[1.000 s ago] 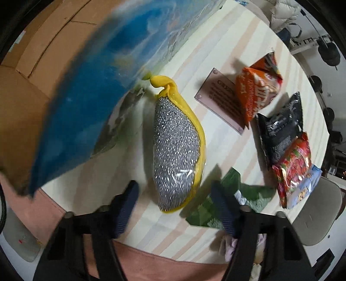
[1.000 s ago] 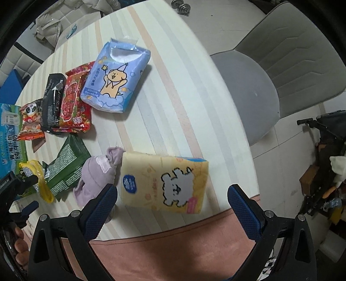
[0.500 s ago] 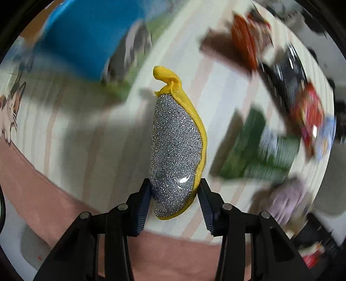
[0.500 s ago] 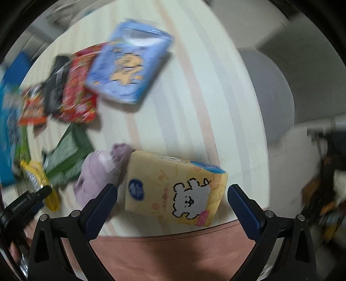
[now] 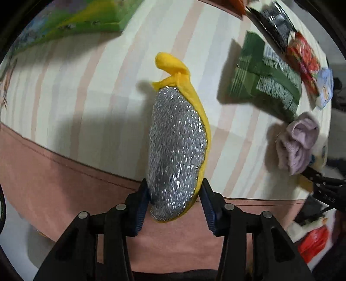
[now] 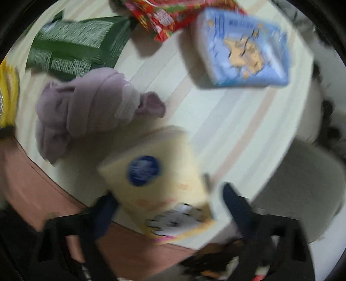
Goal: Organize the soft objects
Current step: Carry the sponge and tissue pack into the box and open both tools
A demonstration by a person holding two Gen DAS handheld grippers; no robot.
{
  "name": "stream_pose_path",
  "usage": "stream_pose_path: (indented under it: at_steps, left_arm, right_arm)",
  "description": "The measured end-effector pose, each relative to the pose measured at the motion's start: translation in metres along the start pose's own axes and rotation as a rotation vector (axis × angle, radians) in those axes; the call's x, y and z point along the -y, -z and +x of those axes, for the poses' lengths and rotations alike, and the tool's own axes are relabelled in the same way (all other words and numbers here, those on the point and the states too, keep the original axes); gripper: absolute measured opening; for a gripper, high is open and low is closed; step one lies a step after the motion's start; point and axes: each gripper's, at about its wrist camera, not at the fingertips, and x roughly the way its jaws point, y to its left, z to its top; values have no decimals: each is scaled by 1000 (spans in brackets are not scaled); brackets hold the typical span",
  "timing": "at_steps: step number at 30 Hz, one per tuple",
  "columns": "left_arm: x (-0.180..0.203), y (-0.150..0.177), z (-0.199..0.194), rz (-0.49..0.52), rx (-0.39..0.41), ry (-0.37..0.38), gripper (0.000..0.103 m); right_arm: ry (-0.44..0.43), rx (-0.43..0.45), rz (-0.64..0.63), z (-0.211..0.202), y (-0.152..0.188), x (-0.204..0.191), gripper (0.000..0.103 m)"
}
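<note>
My left gripper (image 5: 175,203) is shut on the yellow scrubber with a silver glitter face (image 5: 177,142) and holds it lifted over the table's near edge. A crumpled lilac cloth (image 5: 298,142) lies to its right; it also shows in the right wrist view (image 6: 86,112). My right gripper (image 6: 170,207) is open, its fingers either side of the near end of a pale yellow tissue pack with a blue badge (image 6: 157,188). That view is blurred, so contact is unclear.
A green packet (image 5: 266,80) (image 6: 73,45), a red snack bag (image 6: 164,13) and a light blue tissue pack (image 6: 244,49) lie on the striped tablecloth (image 5: 86,86). A large blue-green pack (image 5: 75,21) is at far left. A grey chair (image 6: 302,183) stands beyond the table edge.
My left gripper closed on the scrubber and lifted it toward the table's near edge. My right gripper dropped down and forward around the yellow tissue pack, still open.
</note>
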Motion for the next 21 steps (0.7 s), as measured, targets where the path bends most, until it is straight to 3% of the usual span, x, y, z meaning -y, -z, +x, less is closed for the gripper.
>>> stream_pose_path:
  at_steps: [4, 5, 9, 13, 15, 16, 17, 21]
  left_arm:
    - [-19, 9, -8, -48, -2, 57, 49]
    - [-25, 11, -8, -60, 2, 64, 51]
    - [-29, 2, -6, -71, 6, 31, 55]
    - [-20, -17, 2, -60, 35, -4, 57]
    - [-8, -26, -2, -26, 88, -24, 56]
    - [-4, -27, -4, -10, 111, -37, 50]
    - [0, -27, -4, -1, 127, -39, 44]
    - [0, -14, -12, 44, 158, -57, 42]
  right_arm:
    - [-255, -99, 311, 15, 25, 19, 67]
    - [-283, -91, 338, 16, 32, 20, 67]
    - [-271, -41, 394, 21, 48, 11, 77]
    - [-302, -38, 463, 34, 53, 30, 78]
    - [-295, -23, 500, 38, 59, 28, 76]
    - [-285, -5, 522, 37, 66, 26, 66]
    - [-273, 1, 530, 40, 74, 25, 66]
    - [-321, 18, 587, 38, 102, 18, 66]
